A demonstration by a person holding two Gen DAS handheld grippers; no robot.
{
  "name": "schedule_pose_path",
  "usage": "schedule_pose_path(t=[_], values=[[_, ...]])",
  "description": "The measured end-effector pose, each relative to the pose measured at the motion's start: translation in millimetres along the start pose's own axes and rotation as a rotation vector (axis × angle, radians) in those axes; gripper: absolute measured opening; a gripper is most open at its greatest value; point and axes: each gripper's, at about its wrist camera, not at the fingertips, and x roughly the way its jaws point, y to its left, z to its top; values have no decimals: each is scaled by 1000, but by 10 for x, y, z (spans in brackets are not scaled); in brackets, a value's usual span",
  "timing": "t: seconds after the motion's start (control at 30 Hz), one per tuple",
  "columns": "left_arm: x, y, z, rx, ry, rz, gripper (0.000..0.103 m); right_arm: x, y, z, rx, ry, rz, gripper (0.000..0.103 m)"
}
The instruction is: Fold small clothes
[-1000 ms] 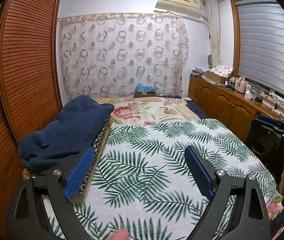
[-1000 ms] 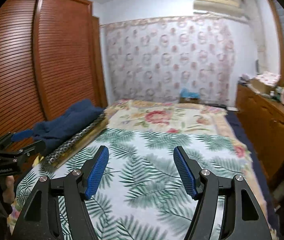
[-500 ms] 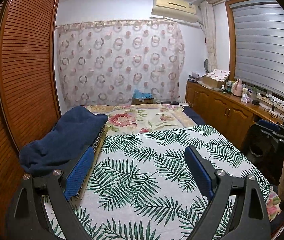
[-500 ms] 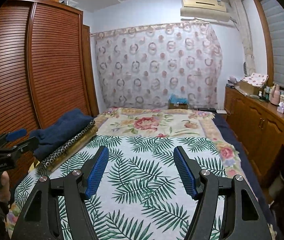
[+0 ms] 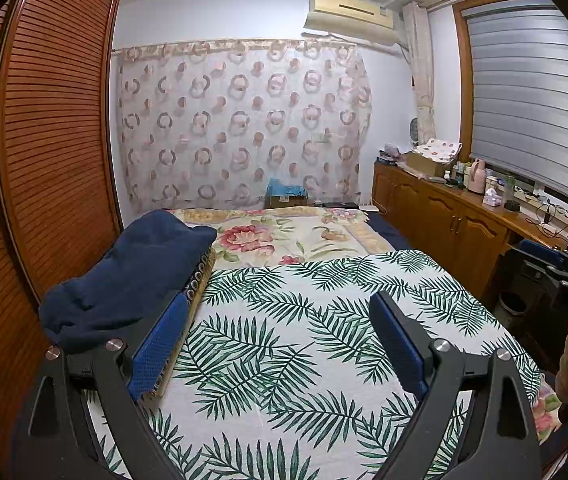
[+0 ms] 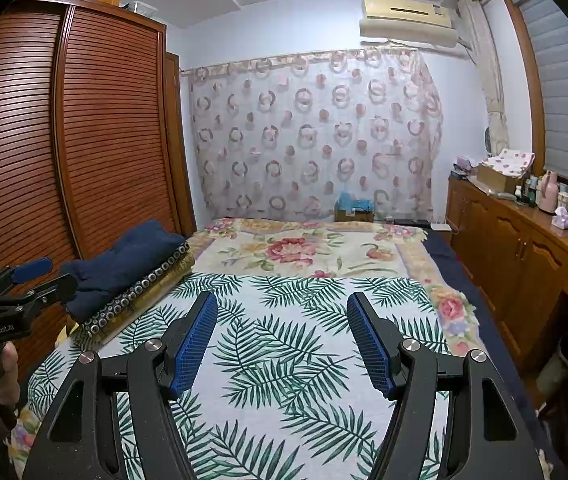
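Observation:
A navy blue garment (image 5: 132,272) lies in a heap on a folded patterned cloth (image 5: 198,280) at the left side of the bed; it also shows in the right wrist view (image 6: 124,260). My left gripper (image 5: 280,320) is open and empty, held above the palm-leaf sheet (image 5: 303,320), its left finger close to the patterned cloth's edge. My right gripper (image 6: 284,316) is open and empty above the same sheet (image 6: 284,360). The left gripper also shows at the left edge of the right wrist view (image 6: 24,280).
A floral blanket (image 5: 284,236) covers the far half of the bed. A slatted wooden wardrobe (image 5: 52,140) stands along the left. A wooden cabinet (image 5: 443,220) with bottles and boxes runs along the right. A curtain (image 5: 244,128) hangs on the far wall.
Both grippers have risen and tilted upward, so more of the ceiling and wall shows. Both stay open and empty. The clothes have not moved.

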Motion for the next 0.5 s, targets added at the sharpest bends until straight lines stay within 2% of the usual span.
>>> schedule_pose_path(t=[0.5], values=[[-1, -2, -4, 0, 0, -1, 92, -19, -78, 4, 2, -1, -3, 69]])
